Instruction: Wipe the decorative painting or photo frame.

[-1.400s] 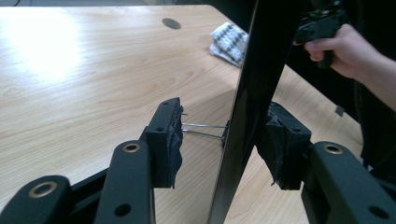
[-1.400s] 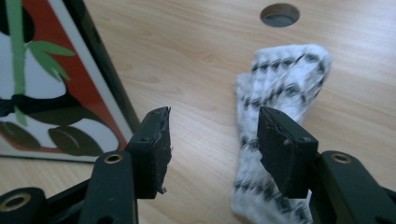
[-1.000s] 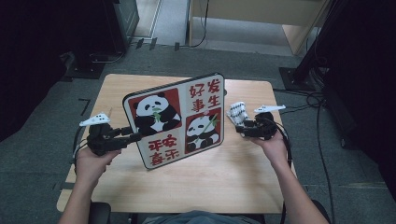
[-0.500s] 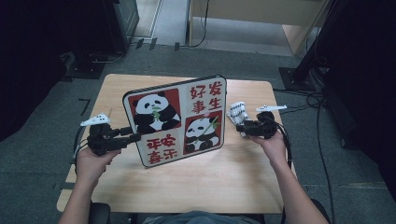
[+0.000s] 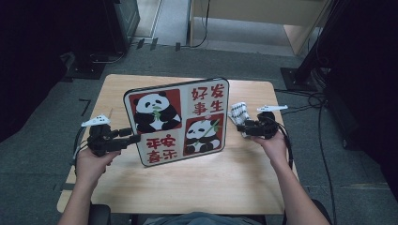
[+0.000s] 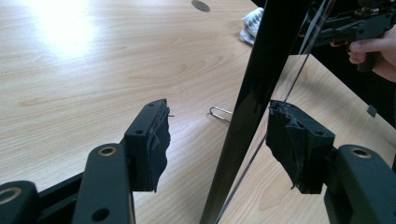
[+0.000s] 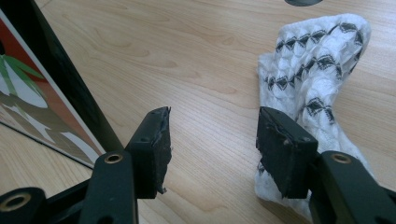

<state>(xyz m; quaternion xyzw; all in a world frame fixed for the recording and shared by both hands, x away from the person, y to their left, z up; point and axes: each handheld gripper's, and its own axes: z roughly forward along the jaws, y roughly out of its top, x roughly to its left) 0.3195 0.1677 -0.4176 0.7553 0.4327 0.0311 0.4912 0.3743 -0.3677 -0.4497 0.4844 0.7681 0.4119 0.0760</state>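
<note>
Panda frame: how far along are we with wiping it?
Done: the panda frame stands upright on the table. In hand: the left gripper straddles its edge, jaws open. Left: the right gripper is open beside the white cloth, not gripping it; wiping looks unstarted.

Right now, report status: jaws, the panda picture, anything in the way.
Left gripper open, jaws straddling the panda picture's black edge. Right gripper open beside the white cloth. Picture propped upright on the table. Wire stand behind it.

Lab-like workroom: lone wooden table (image 5: 197, 183), grey carpet (image 5: 42, 154), floor cables (image 5: 324, 154), dark equipment stands (image 5: 312, 58).
</note>
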